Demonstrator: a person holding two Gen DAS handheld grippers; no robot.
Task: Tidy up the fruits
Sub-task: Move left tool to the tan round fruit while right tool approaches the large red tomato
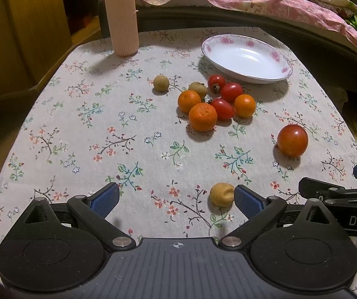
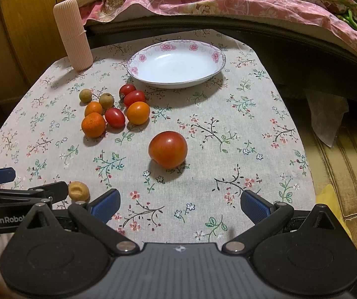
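Blue pads, left wrist view: my left gripper [image 1: 176,195] is wide open and holds nothing.
Nearest fruit here: a small tan longan [image 1: 221,194] sits on the floral tablecloth [image 1: 79,129], touching or just beside the inner side of my right-hand finger [image 1: 247,200]; I cannot tell which.
Which way it lies: off to the right of the middle of my gap, not ahead.
Its shape: round with a dent, so no long side to line up with.
Other fruit: a big tomato [image 1: 292,140] lies farther off to the right; the pile of small oranges [image 1: 202,116] and cherry tomatoes sits near the empty flowered plate [image 1: 247,58].

Right wrist view: my right gripper [image 2: 179,205] is also wide open, with nothing in it.
Straight ahead: the big tomato [image 2: 167,149] sits in line with my gap, a little left of middle, with the plate [image 2: 176,62] beyond it.
Longan [image 2: 79,191]: outside my left finger [image 2: 105,205].
My guess: the left gripper is nearer the longan, the right one nearer the tomato.
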